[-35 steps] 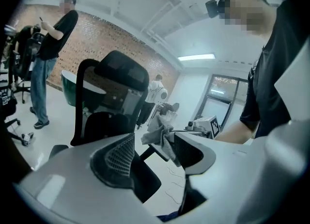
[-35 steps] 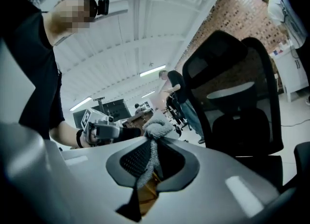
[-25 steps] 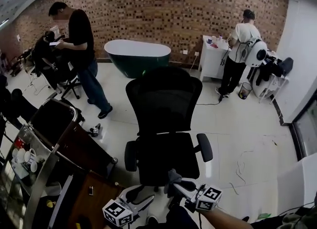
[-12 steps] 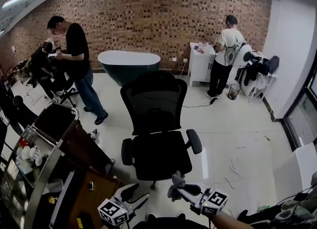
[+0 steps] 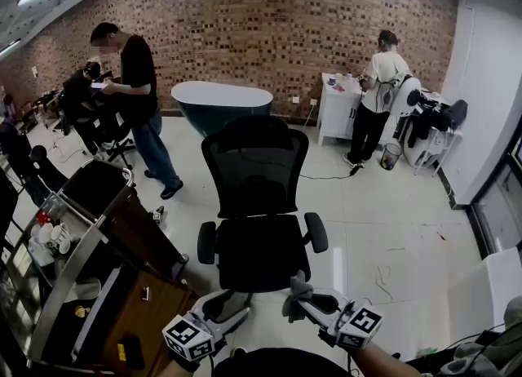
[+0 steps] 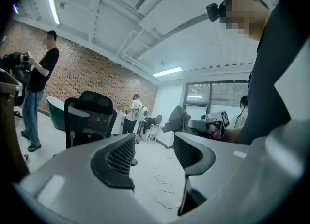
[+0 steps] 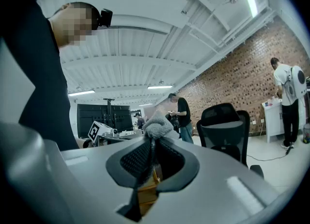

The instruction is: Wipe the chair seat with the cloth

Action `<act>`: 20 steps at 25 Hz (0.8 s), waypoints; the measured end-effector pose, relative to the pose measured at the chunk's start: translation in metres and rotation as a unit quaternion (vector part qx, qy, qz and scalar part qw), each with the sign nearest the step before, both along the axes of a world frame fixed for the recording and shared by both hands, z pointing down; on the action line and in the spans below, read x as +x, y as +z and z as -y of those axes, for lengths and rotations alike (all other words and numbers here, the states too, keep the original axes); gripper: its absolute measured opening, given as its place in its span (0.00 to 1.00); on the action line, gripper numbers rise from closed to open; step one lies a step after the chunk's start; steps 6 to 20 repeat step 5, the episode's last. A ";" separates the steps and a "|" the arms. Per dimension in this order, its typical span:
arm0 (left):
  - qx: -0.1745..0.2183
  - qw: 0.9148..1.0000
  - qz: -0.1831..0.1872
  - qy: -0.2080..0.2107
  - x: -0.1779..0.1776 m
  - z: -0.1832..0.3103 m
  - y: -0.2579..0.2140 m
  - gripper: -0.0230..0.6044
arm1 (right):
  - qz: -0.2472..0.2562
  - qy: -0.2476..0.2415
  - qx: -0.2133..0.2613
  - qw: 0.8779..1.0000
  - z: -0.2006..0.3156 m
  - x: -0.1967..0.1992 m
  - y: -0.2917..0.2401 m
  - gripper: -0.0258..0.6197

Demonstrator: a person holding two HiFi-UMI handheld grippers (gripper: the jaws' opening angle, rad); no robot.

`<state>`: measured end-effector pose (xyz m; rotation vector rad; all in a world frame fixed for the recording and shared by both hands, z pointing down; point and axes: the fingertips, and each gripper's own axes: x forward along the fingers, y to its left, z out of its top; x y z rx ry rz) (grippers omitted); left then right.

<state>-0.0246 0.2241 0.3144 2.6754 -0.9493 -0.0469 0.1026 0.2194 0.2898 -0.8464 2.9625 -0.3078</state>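
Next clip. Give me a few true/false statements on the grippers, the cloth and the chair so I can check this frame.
The right gripper is shut on the grey cloth. True.
The left gripper holds a second cloth. False: its jaws stand apart with nothing between them.
The cloth lies spread on the chair seat. False: it is held up in the right gripper, off the seat.
The chair is black and has two armrests. True.

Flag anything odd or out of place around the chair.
Nothing spilled or damaged. Only loose cords trail across the floor right of the chair; the cloth sits clamped in the right tool, off the seat.
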 end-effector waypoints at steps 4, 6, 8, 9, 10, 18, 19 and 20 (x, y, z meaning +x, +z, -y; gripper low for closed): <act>0.005 1.000 0.003 -0.003 0.006 -0.001 -0.004 0.48 | -0.013 -0.013 0.017 1.000 -0.008 0.002 -0.016 0.10; 0.006 1.000 0.003 -0.005 0.007 -0.001 -0.005 0.48 | -0.018 -0.018 0.023 0.999 -0.011 0.002 -0.020 0.10; 0.006 1.000 0.003 -0.005 0.007 -0.001 -0.005 0.48 | -0.018 -0.018 0.023 0.999 -0.011 0.002 -0.020 0.10; 0.006 1.000 0.003 -0.005 0.007 -0.001 -0.005 0.48 | -0.018 -0.018 0.023 0.999 -0.011 0.002 -0.020 0.10; 0.006 1.000 0.003 -0.005 0.007 -0.001 -0.005 0.48 | -0.018 -0.018 0.023 0.999 -0.011 0.002 -0.020 0.10; 0.006 1.000 0.003 -0.005 0.007 -0.001 -0.005 0.48 | -0.018 -0.018 0.023 0.999 -0.011 0.002 -0.020 0.10; 0.006 1.000 0.003 -0.005 0.007 -0.001 -0.005 0.48 | -0.018 -0.018 0.023 0.999 -0.011 0.002 -0.020 0.10; 0.006 1.000 0.003 -0.005 0.007 -0.001 -0.005 0.48 | -0.018 -0.018 0.023 0.999 -0.011 0.002 -0.020 0.10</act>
